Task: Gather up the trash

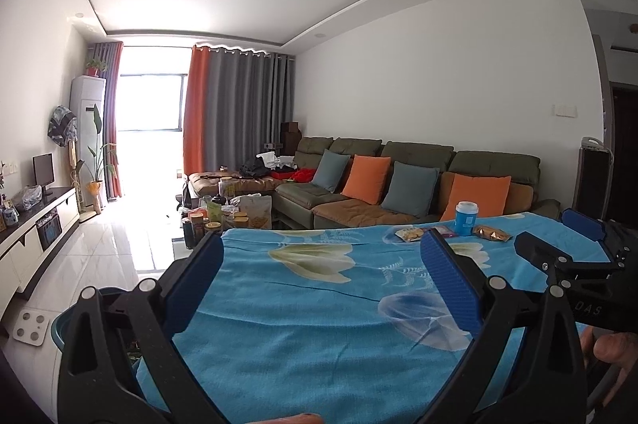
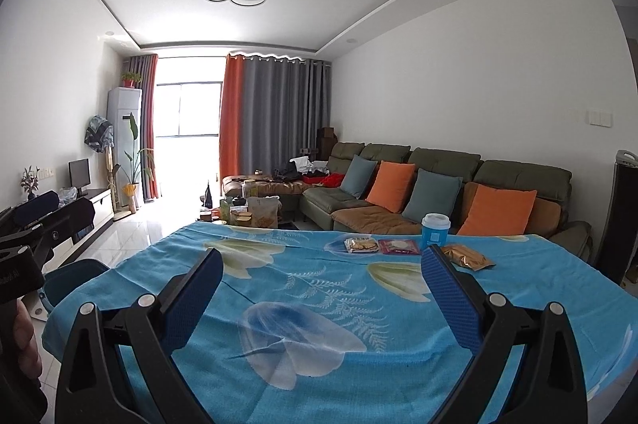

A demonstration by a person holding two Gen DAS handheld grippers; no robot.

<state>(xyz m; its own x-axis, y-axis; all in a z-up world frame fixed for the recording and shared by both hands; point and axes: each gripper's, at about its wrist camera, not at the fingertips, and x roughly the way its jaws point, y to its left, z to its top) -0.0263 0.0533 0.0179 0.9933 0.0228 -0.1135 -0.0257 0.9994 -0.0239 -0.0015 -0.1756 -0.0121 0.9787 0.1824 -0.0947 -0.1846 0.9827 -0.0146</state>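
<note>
Living room seen from above a table draped in a bright blue floral cloth (image 2: 319, 288). Left gripper (image 1: 323, 256) with black arms and blue pads spread wide, holding nothing, hovering over the near cloth. Right gripper (image 2: 321, 264) likewise spread wide and empty above the cloth.

Trash grouped at the far right of the table: a blue paper cup with a white lid (image 2: 435, 231), upright; just in front of it, a crumpled gold foil wrapper (image 2: 468, 257); left of the cup, a flat red-and-white packet (image 2: 400, 246); beside that, a clear bag of yellow crackers (image 2: 361, 245).

Off the table's left edge, low down, a dark blue plastic bin (image 1: 60, 324). Behind the table, a green-and-brown sofa (image 2: 438, 176) with orange and grey cushions.
</note>
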